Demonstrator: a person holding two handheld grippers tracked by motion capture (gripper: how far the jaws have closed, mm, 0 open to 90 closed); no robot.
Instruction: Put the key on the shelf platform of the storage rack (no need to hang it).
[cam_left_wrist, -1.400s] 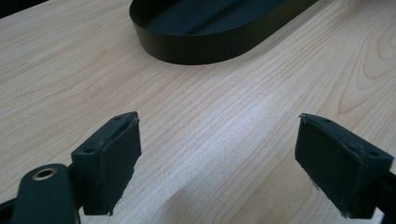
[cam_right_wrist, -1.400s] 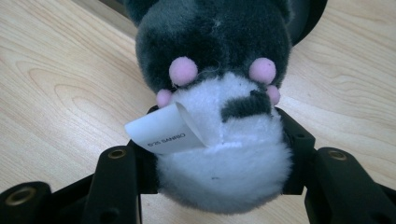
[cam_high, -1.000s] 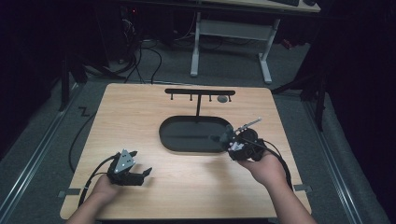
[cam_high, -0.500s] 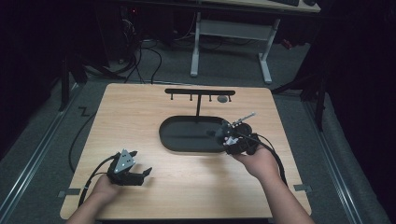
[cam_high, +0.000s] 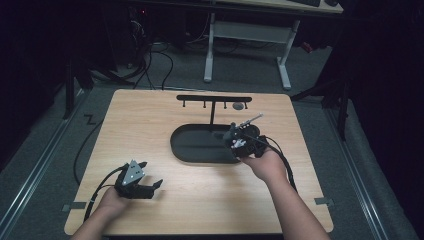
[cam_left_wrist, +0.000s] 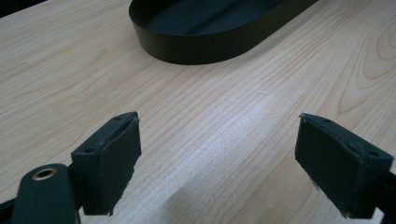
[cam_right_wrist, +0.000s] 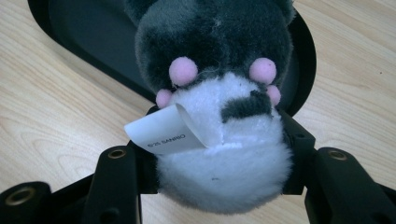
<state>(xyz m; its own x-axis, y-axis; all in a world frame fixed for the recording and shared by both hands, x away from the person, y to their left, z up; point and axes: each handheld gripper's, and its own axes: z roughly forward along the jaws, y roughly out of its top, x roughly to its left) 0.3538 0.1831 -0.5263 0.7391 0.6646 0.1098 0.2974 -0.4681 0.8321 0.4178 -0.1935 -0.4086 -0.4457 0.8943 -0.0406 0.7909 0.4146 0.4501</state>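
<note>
A grey and white plush toy (cam_right_wrist: 219, 93) with pink pom-poms and a white paper tag (cam_right_wrist: 163, 133) sits between the jaws of my right gripper (cam_right_wrist: 219, 123), which is shut on it. In the high view that right gripper (cam_high: 231, 137) hangs over the right end of the black oval tray (cam_high: 176, 146), with the toy's head pointing into the tray (cam_right_wrist: 88, 32). My left gripper (cam_high: 151, 174) rests on the wooden table at the front left, well apart from the tray. Its jaws stand wide open with nothing between them (cam_left_wrist: 233, 158), and the tray's wall (cam_left_wrist: 205, 46) lies ahead.
A black T-shaped rack (cam_high: 212, 100) with small hooks stands behind the tray, a small round object (cam_high: 238, 106) hanging near its right end. Cables trail from both grippers. The wooden table (cam_high: 140, 125) ends close in front of the left hand.
My right gripper has carried the plush toy a little left and forward, from beside the tray's right end to over it. The left gripper has stayed put.
</note>
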